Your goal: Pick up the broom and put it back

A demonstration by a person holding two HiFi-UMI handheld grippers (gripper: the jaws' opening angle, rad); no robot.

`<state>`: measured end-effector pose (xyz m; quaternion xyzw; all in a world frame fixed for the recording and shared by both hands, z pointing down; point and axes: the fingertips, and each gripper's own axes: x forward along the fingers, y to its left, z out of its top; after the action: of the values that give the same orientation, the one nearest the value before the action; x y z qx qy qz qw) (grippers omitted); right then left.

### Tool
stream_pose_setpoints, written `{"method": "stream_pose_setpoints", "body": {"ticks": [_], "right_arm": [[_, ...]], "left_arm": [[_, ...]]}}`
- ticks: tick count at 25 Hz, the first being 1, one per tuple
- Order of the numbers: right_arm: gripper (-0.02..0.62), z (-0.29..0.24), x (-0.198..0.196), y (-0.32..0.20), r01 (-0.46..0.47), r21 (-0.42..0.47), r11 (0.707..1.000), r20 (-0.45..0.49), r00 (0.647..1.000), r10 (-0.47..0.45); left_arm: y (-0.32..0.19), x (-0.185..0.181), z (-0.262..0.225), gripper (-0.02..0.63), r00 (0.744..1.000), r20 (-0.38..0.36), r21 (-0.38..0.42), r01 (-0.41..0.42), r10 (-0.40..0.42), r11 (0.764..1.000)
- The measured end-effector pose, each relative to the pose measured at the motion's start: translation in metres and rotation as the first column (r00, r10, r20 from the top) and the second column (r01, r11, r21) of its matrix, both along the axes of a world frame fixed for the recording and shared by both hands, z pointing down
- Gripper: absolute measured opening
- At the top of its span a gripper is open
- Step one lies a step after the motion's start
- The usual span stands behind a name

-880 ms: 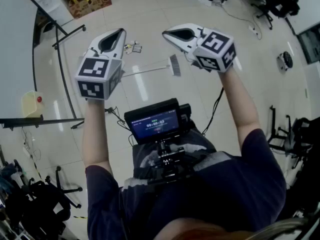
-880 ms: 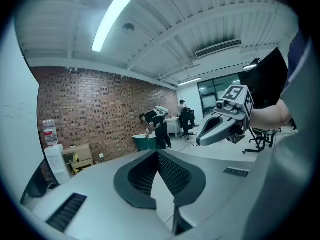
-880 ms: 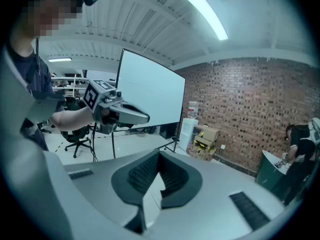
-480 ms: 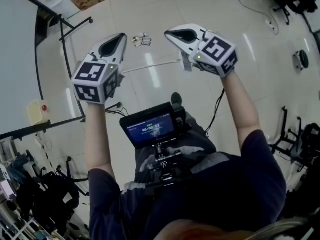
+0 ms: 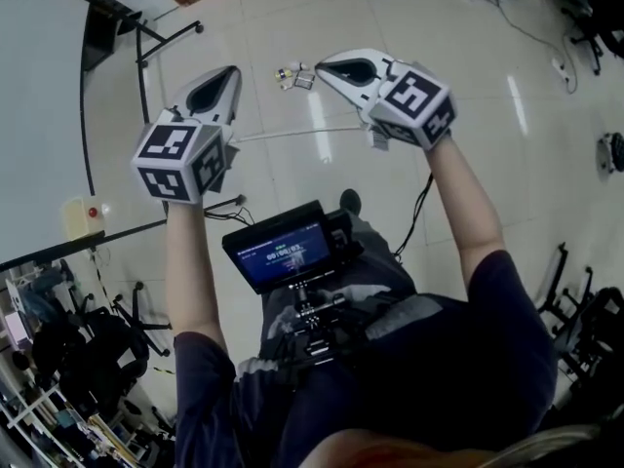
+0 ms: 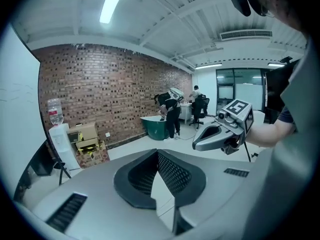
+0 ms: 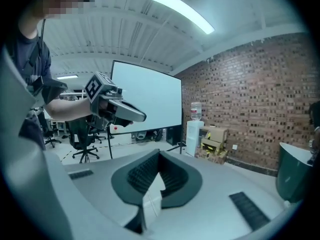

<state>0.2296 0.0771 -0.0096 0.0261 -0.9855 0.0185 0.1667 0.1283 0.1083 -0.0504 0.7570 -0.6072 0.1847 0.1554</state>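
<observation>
Since earlier, the head view shows the pale long-handled broom (image 5: pixel 302 132) lower on the glossy tiled floor (image 5: pixel 409 18), its head behind the right gripper (image 5: pixel 329 63). The left gripper (image 5: pixel 230 72) is level beside it. Left gripper view: jaws closed, empty. Right gripper view: likewise closed, holding nothing.

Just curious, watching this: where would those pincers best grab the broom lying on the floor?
Likely the broom's thin handle, near mid-length, from straight above with jaws across it. It lies flat on the floor, so only its top is open, and the slim stick suits the jaws better than the brush head.
</observation>
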Motion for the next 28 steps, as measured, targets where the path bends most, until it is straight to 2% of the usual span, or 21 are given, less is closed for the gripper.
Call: {"method": "stream_pose_setpoints", "body": {"ticks": [4,9,14,19,21,24,26,28], "right_arm": [[0.014,0.007,-0.013,-0.019,0.07,0.003,0.998,-0.011,0.997,-0.07],[0.014,0.022,-0.019,-0.019,0.108,-0.028,0.994,-0.022,0.994,-0.108],[0.014,0.036,-0.017,-0.019,0.108,-0.047,0.993,-0.051,0.993,-0.111],[0.014,0.045,-0.032,-0.013,0.134,-0.046,0.99,-0.102,0.985,-0.138],[0.014,0.051,-0.047,-0.01,0.14,-0.053,0.989,-0.131,0.981,-0.146],[0.014,0.079,-0.078,-0.001,0.137,-0.087,0.987,-0.237,0.959,-0.154],[0.015,0.101,-0.103,0.008,0.138,-0.076,0.988,-0.298,0.942,-0.155],[0.015,0.113,-0.123,0.015,0.142,-0.066,0.988,-0.315,0.936,-0.156]], "left_arm": [[-0.02,-0.004,0.002,0.011,0.999,0.026,-0.022,0.031,-0.03,0.999],[-0.025,-0.018,0.012,0.011,0.997,0.048,-0.065,0.056,-0.053,0.996],[-0.036,-0.016,0.021,0.011,0.998,0.063,-0.082,0.031,-0.026,0.996],[-0.037,-0.028,0.033,0.011,0.998,0.068,-0.091,0.009,-0.003,0.996],[-0.035,-0.044,0.039,0.011,0.998,0.062,-0.09,0.012,-0.006,0.996],[-0.028,-0.082,0.055,0.011,0.998,0.058,-0.082,0.021,-0.016,0.996],[-0.023,-0.113,0.07,0.011,0.998,0.056,-0.074,0.024,-0.02,0.997],[-0.021,-0.137,0.083,0.011,0.999,0.043,-0.068,0.025,-0.022,0.997]]}}
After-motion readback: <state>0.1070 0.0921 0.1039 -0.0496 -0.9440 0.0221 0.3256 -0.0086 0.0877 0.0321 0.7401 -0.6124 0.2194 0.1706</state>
